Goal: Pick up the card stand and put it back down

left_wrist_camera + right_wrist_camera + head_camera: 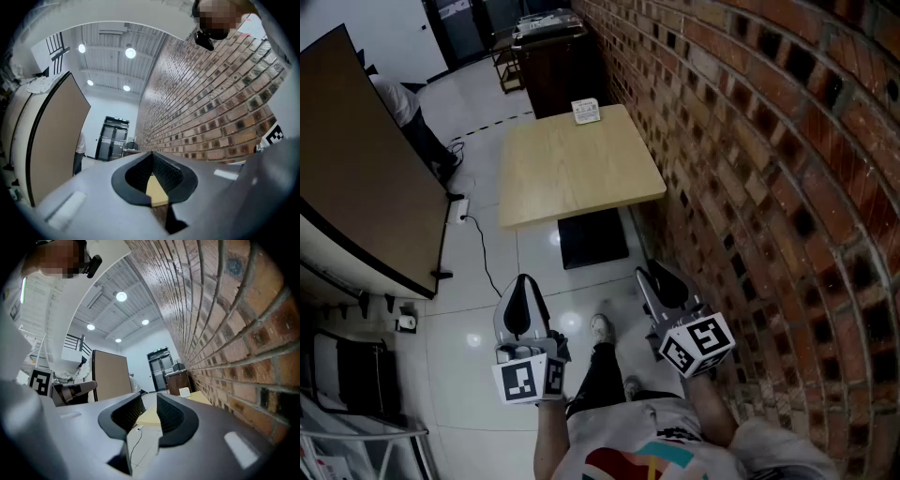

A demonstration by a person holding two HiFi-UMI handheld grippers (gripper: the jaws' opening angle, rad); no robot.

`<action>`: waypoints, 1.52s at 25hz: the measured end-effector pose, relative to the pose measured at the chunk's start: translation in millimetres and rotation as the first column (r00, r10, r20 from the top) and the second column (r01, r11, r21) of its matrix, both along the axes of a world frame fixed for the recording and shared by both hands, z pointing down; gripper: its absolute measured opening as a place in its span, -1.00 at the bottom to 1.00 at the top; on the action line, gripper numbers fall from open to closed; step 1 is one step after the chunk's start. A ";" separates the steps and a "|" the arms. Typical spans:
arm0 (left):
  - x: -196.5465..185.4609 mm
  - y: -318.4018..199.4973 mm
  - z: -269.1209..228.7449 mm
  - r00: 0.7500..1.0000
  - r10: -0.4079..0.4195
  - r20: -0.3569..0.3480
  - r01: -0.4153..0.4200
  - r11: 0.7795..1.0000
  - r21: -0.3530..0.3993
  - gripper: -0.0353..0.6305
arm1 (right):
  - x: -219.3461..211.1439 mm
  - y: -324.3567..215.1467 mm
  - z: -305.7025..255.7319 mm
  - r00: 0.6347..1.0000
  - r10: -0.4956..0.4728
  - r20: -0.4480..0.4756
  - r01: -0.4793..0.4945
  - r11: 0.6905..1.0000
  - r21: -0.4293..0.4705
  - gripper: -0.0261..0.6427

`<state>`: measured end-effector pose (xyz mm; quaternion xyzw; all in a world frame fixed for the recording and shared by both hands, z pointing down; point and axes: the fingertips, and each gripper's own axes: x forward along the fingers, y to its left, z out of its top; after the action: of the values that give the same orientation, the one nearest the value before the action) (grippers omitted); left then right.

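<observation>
Beside brick wall (769, 141), card stand (586, 112) is sitting far ahead on the desk (572, 173); left gripper (522, 284) closed, right gripper (656, 281) barely parted, both empty.

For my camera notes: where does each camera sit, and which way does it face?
Head view: on the head, facing steeply down at table; shows left claw, right claw, legs.
Left gripper view: on left claw, facing along its shut jaws toward doors.
Right gripper view: on right claw, facing between parted jaws toward table.
Shared: all show brick wall.
</observation>
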<state>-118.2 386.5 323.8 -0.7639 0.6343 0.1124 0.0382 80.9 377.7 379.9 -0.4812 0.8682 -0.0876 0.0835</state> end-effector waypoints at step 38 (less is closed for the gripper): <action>-61.7 -537.1 10.7 1.000 0.004 -0.030 -0.005 0.999 -0.043 -0.88 | -53.3 -593.5 47.6 0.986 0.061 -0.158 -0.078 0.991 -0.109 -0.05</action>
<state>-179.9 -150.6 334.5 -0.7643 0.6353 0.1102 0.0117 27.6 -215.8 427.4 -0.5206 0.8482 -0.0968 -0.0085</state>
